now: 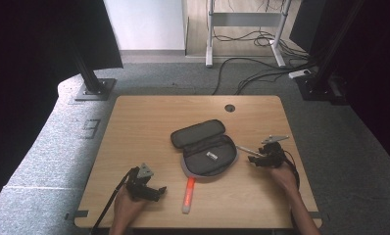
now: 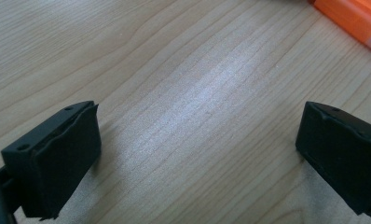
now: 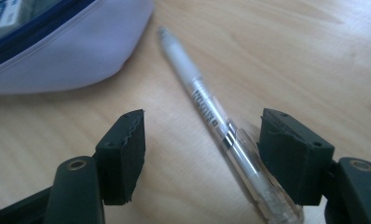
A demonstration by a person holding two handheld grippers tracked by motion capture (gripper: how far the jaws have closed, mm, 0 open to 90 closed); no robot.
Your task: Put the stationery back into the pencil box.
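Straddling the pen [image 3: 211, 116] with my right gripper [image 3: 202, 154], jaws spread wide on either side of it beside the open pencil case [image 1: 205, 149]. My left gripper [image 2: 197, 154] rests agape over bare table [image 1: 134, 127], near the orange marker [image 1: 188, 194].

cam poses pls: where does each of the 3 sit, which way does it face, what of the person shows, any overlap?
High view: above the person's side, looking forward and down on the table; forearms, left tool, right tool.
Left gripper view: on the left tool, facing bare tabletop; open jaws, orange marker corner.
Right gripper view: on the right tool; jaws astride a pen, case beyond.
Shared: pen, case, marker with high view.
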